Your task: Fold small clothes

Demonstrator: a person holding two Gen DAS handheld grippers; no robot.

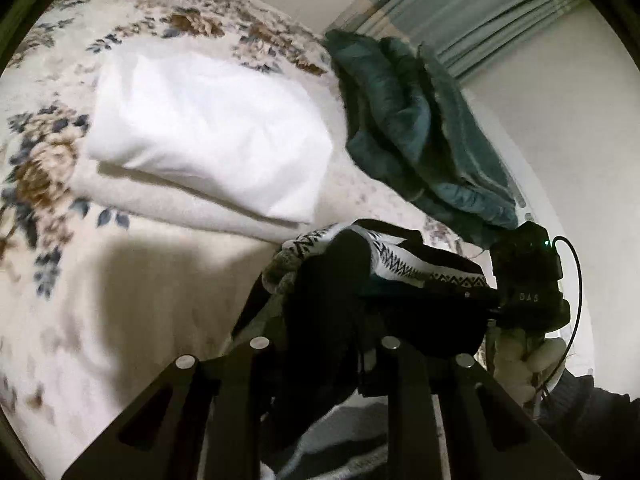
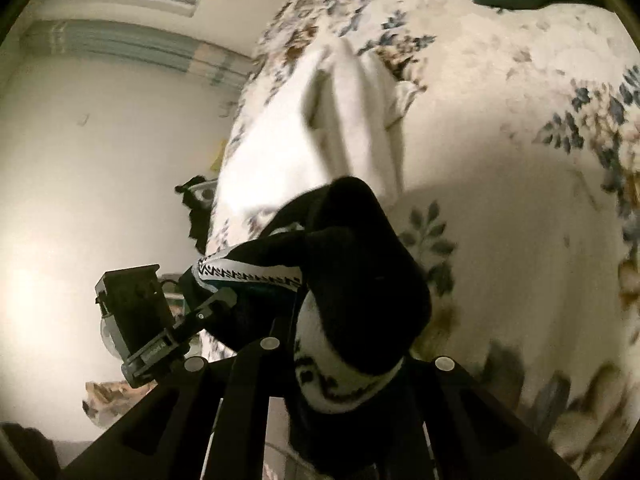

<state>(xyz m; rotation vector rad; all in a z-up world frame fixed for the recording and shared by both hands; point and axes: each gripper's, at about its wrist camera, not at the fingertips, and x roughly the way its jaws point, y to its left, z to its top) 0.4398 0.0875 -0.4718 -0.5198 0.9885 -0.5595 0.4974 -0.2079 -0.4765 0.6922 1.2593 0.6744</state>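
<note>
Both grippers clamp one black garment with a white zigzag band, lifted above the floral bedspread.

Left gripper [image 1: 320,336] has its jaws closed tight on one end of the black garment [image 1: 352,280]; the right gripper [image 2: 344,344] is pinched shut on the other end. Beyond it, folded white cloth [image 1: 208,136] lies on the bedspread [image 1: 132,280], with a dark green garment [image 1: 404,128] near the bed's far edge.
</note>
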